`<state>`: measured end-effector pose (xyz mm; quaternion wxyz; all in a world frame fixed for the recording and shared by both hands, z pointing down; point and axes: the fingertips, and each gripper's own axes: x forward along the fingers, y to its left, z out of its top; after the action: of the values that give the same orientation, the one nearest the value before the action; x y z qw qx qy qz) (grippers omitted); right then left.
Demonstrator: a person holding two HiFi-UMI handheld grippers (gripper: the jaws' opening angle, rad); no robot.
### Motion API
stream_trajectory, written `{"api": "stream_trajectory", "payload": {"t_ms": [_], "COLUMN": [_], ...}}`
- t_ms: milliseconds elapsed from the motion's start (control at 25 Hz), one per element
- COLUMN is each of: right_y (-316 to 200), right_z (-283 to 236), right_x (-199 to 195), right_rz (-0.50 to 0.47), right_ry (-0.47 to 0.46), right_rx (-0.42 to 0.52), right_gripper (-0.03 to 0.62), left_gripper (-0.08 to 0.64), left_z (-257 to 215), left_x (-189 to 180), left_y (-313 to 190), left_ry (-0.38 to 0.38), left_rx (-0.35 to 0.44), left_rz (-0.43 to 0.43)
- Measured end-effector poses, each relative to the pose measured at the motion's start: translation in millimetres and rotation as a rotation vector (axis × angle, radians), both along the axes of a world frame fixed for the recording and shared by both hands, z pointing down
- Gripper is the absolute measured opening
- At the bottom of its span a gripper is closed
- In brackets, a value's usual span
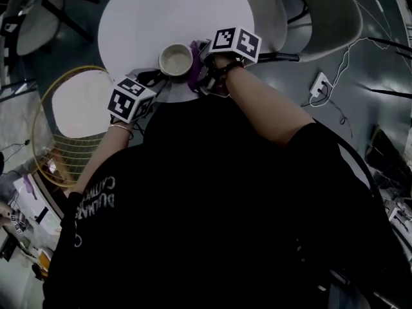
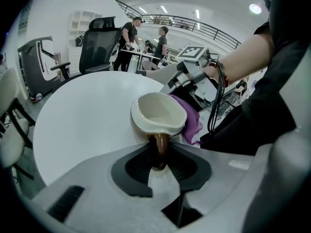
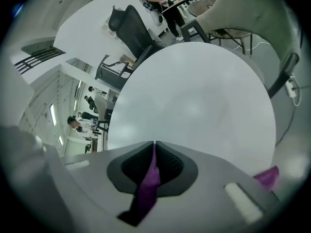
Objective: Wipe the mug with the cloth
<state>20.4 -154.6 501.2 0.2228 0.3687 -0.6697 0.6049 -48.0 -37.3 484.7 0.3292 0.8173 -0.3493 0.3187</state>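
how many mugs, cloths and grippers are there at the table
mug: 1
cloth: 1
grippers: 2, left gripper and right gripper
total: 4

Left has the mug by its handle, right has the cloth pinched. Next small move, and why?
Probably slide the right gripper so the purple cloth rubs round the outer wall of the mug. The left gripper is shut on the mug's handle, steadying it at the near edge of the table, and the cloth lies against the mug's side just below the rim.
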Motion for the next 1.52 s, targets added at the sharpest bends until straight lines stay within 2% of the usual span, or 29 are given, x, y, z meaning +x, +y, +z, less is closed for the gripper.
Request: {"api": "stream_trajectory", "payload": {"t_ms": [320, 600, 800, 1040, 1280, 1520], "right_y": [16.2, 31.0, 41.0, 49.4, 60.1, 60.4], "right_z": [1.7, -2.9, 2.3, 5.6, 7.8, 7.3], "right_x": [13.5, 22.6, 28.1, 30.7, 32.0, 33.5], "right_rz": [0.177, 0.338, 0.438, 0.483, 0.47, 0.448], "right_ry": [-0.054, -0.063, -0.12, -0.18, -0.221, -0.288], "right_rx": [-0.006, 0.067, 0.033, 0.014, -0.027, -0.057], "right_gripper": [0.025, 0.025, 0.025, 0.025, 0.023, 0.023], "left_gripper": [0.08, 0.08, 0.08, 0.081, 0.081, 0.083], "left_z": [-1.7, -0.8, 1.3, 1.9, 1.7, 0.3], "left_x": [2.2, -1.0, -1.0, 0.8, 5.5, 13.2], "left_y": [7.4, 12.9, 6.5, 3.7, 7.7, 8.5], "left_ry": [0.026, 0.018, 0.032, 0.041, 0.028, 0.035], "left_rx": [-0.007, -0.017, -0.026, -0.027, -0.042, -0.064], "left_rz": [0.027, 0.045, 0.045, 0.038, 0.022, -0.03]}}
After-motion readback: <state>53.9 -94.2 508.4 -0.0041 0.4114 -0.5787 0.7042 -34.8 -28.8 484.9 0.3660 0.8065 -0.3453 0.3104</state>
